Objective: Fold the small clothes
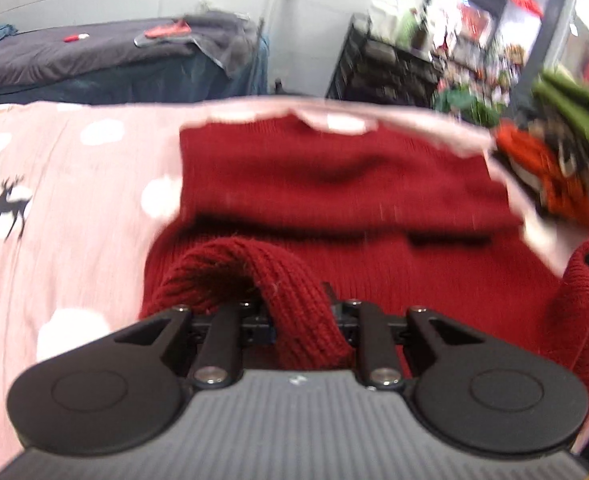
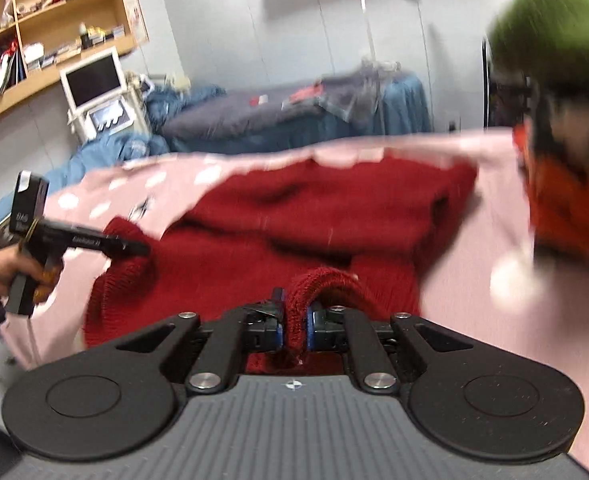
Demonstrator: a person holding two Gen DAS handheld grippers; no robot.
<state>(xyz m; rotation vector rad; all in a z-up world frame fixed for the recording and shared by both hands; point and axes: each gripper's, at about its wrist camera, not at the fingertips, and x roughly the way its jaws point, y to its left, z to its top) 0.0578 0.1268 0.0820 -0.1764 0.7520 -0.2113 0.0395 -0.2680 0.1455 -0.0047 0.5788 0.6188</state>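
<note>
The left hand-held gripper (image 1: 294,312) is clamped on a thick ribbed edge of the red knit sweater (image 1: 334,184), the fold of wool humping up over its black linkage. The right hand-held gripper (image 2: 294,320) is likewise pinched tight on another ribbed edge of the same sweater (image 2: 314,208), the knit squeezed between its 2 blue pads (image 2: 311,328). From the right wrist view the left hand-held gripper (image 2: 134,247) shows at the far left, its black fingers biting into a bunched corner of the wool, gripped by a person's hand (image 2: 6,268) coming out of a dark sleeve. The sweater lies spread on a pink bedsheet (image 1: 74,208) with white dots and a small black deer print (image 1: 8,208), with 1 layer lying folded across the far part of the body. Just beside the sweater on its right sits a heap of other clothes (image 1: 554,168), orange, green and patterned, blurred. Beyond the pink sheet stands another bed (image 2: 274,116) with grey and blue covers and a few red things on it. A wooden shelf (image 2: 46,12) with clutter runs along the wall at the left, and a small white monitor (image 2: 92,80) stands beneath it.
</note>
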